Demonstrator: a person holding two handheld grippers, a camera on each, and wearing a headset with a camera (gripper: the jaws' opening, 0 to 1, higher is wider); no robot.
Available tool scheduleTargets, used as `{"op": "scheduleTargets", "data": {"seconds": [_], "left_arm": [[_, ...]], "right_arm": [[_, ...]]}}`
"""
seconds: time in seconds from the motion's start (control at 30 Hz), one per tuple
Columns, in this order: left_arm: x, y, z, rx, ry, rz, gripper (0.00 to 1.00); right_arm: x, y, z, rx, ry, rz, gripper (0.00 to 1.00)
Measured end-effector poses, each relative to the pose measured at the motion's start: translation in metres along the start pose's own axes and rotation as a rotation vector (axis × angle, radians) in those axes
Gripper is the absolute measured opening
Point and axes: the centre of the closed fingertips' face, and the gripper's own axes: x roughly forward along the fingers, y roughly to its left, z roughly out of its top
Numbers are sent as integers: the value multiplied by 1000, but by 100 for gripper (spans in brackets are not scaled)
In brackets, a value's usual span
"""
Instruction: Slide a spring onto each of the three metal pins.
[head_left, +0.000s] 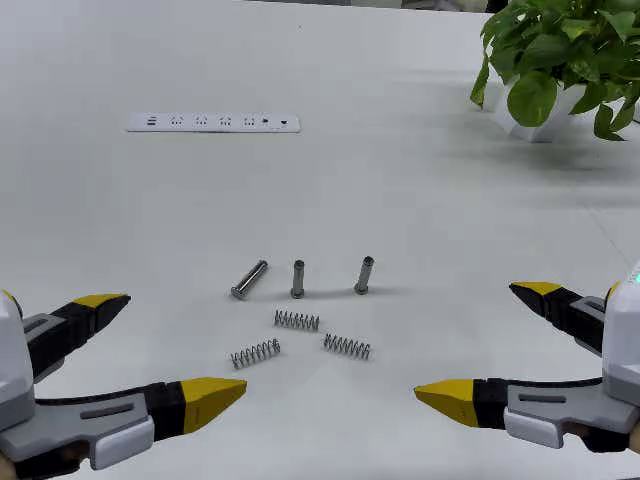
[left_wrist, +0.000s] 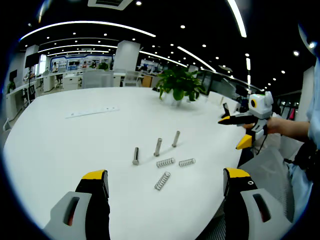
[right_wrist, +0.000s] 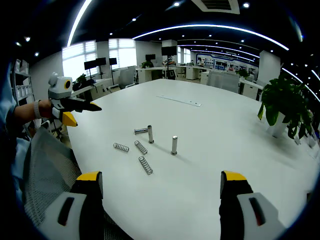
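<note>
Three metal pins stand in a row on the white table: the left pin (head_left: 249, 279) lies on its side, while the middle pin (head_left: 298, 279) and right pin (head_left: 364, 275) stand upright. Just in front lie three loose springs (head_left: 297, 320), (head_left: 255, 352), (head_left: 347, 346). My left gripper (head_left: 165, 348) is open at the lower left, well clear of them. My right gripper (head_left: 480, 342) is open at the lower right. The left gripper view shows the pins (left_wrist: 158, 147) and springs (left_wrist: 165, 162) beyond its open jaws. The right gripper view shows the pins (right_wrist: 150, 134) and springs (right_wrist: 141, 147) likewise.
A white power strip (head_left: 213, 122) lies flat at the back left. A potted plant (head_left: 560, 60) stands at the back right corner. The table's near edge runs just below both grippers. A grey mesh chair (right_wrist: 50, 170) stands beside the table.
</note>
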Motion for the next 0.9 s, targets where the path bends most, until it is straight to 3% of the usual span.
{"op": "scheduleTargets", "data": {"seconds": [0.9], "left_arm": [[0, 8, -3, 4, 20, 3, 95]], "right_arm": [[2, 2, -2, -2, 1, 1, 99]]}}
